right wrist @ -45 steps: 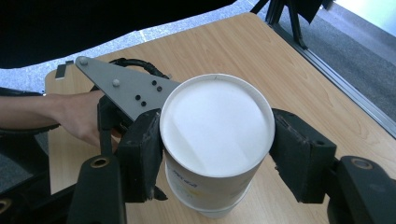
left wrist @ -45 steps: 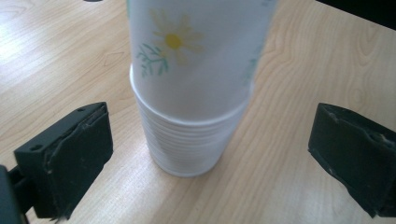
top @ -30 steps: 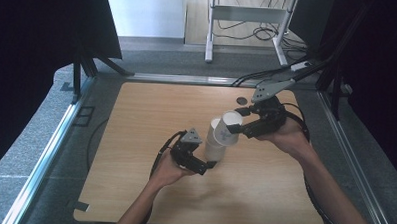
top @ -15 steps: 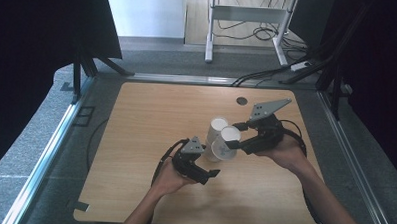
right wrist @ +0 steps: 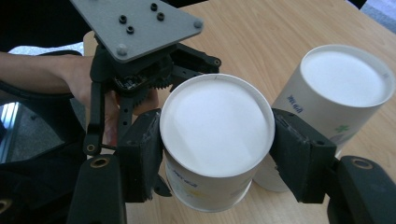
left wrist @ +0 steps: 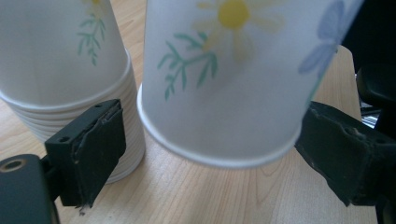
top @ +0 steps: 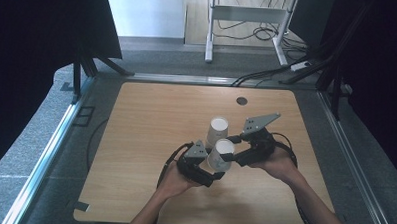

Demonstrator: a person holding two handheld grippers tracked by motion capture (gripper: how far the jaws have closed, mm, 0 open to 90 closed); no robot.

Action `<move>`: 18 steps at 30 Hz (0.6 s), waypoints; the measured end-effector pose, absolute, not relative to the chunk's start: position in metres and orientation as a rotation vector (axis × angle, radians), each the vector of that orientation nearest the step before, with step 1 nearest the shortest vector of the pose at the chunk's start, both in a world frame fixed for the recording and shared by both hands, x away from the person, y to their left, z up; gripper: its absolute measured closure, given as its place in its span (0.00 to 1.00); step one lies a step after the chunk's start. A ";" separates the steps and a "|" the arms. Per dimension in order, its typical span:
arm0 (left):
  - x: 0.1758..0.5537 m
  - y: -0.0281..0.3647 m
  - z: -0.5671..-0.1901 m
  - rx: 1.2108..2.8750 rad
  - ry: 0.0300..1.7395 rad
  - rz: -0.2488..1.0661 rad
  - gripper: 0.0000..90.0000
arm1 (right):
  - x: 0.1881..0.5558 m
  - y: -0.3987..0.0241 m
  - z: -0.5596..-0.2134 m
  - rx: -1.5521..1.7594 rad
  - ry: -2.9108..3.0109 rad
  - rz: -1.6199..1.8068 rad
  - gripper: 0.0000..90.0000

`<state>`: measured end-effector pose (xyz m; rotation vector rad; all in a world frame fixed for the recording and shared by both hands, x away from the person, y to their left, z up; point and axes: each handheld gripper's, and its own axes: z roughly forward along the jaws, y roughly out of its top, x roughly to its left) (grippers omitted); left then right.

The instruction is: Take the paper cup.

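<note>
So compared to a second back, the right gripper (top: pixel 231 157) has come down toward the table (top: pixel 135 140) with its paper cup (top: pixel 220 154), which sat higher and closer to the stack before – now it hangs low, tilted, just in front of the stack of cups (top: pixel 217 130). The left gripper (top: pixel 216 176) barely shifted, but its jaws have just been closing in around the bottom rim of that same cup.

Grip-wise: the right one's pads are clamped on the upside-down cup near its closed end, one on each side. In the left gripper view the pads flank the cup's rim (left wrist: pixel 219 154) – the right pad looks like it's at the wall, the left pad is apart from it, so not pinching yet.

Both containers are mouth-down, so all you see is white bases (right wrist: pixel 215 125); can't tell what's inside. Cups have a flower print (left wrist: pixel 233 14).

Around: the stack (left wrist: pixel 60 70) stands right beside the held cup, close behind the left pad. There's a small dark disc (top: pixel 242 100) on the far side of the table, well apart, and cables (top: pixel 268 74) on the floor beyond.
</note>
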<state>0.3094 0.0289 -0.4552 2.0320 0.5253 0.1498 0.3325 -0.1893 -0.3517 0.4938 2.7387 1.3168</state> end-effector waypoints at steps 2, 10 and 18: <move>0.310 0.028 -0.458 2.033 0.525 0.148 0.12 | 0.332 -0.189 -0.355 0.496 2.740 1.316 0.41; 0.311 0.025 -0.466 2.027 0.516 0.124 0.17 | 0.333 -0.189 -0.363 0.503 2.743 1.329 0.41; 0.311 0.025 -0.467 2.038 0.504 0.134 0.29 | 0.333 -0.188 -0.366 0.492 2.749 1.333 0.41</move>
